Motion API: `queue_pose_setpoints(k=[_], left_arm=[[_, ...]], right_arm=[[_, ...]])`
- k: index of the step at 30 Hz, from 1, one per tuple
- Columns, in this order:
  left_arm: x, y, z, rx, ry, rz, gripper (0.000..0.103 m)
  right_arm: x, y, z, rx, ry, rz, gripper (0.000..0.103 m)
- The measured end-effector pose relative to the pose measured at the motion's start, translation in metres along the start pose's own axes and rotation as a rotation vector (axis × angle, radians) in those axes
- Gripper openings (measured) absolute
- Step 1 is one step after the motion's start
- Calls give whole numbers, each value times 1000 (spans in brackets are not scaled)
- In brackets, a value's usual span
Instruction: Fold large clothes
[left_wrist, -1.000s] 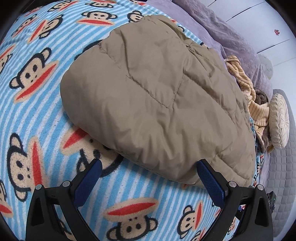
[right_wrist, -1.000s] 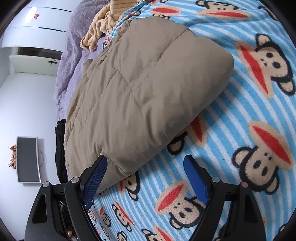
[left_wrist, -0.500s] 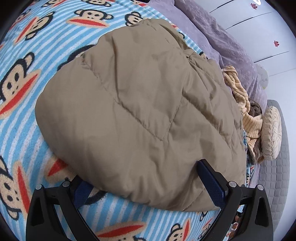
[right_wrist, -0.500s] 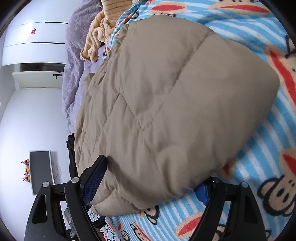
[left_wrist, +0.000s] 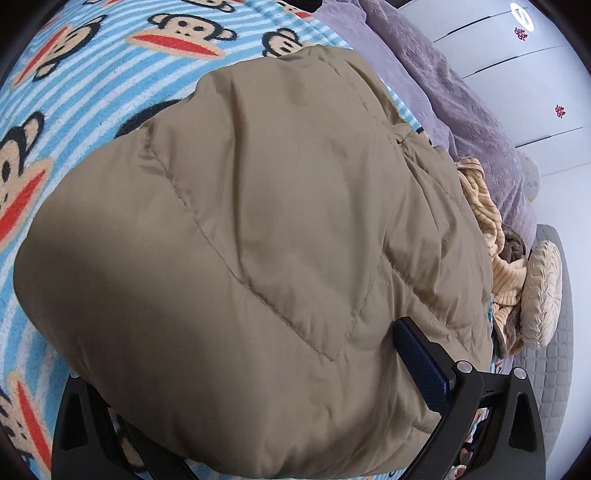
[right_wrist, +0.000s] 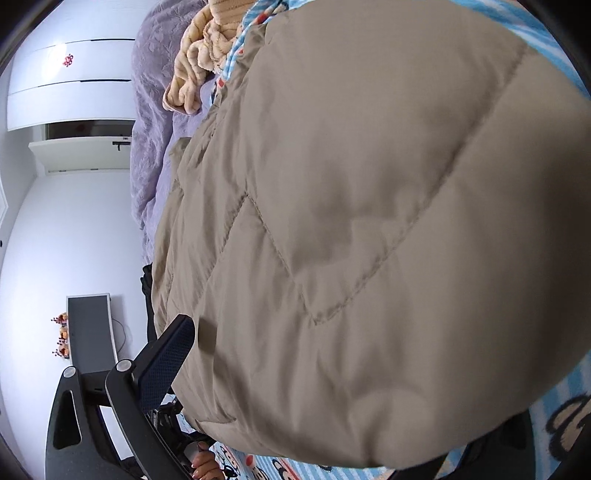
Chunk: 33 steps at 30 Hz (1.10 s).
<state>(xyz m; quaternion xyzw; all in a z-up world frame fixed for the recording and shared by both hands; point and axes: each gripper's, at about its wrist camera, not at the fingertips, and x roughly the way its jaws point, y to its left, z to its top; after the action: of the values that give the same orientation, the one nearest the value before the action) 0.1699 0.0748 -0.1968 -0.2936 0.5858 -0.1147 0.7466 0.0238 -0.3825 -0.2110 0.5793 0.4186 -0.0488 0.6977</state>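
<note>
Lengthwise, quilted tan coat (left_wrist: 280, 240) runs twd purple bedding (left_wrist: 454, 107), folded.

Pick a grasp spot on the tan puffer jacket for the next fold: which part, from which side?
Probably the near rounded folded edge of the tan puffer jacket, approached low along the monkey blanket. The edge bulges thick, so one finger of the left gripper goes under and one on top; the right gripper likewise.

Monkey-print blanket (left_wrist: 110, 55), purple bedspread (left_wrist: 461, 110)
</note>
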Motion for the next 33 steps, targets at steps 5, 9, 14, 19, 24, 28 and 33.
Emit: queue_pose_setpoints(k=[5, 9, 14, 19, 24, 28, 33], left_arm=[[-4, 3, 4, -59, -74, 2, 73], [-16, 5, 6, -40, -95, -40, 33], [-39, -22, -1, 159, -139, 16, 20], [-65, -25, -6, 224, -144, -16, 19], [-89, -14, -23, 285, -113, -32, 18], [-105, 4, -51, 327, -70, -20, 18], [-134, 38, -96, 319, 4, 0, 19]], right_arm=[[8, -2, 3, 16, 10, 3, 103], [4, -8, 5, 80, 11, 16, 88], [-4, -4, 1, 64, 11, 57, 31], [-21, 8, -12, -1, 9, 51, 26], [-42, 9, -41, -35, 7, 16, 26], [-58, 1, -71, -16, 11, -9, 26], [-82, -12, -105, -13, 60, -50, 26]])
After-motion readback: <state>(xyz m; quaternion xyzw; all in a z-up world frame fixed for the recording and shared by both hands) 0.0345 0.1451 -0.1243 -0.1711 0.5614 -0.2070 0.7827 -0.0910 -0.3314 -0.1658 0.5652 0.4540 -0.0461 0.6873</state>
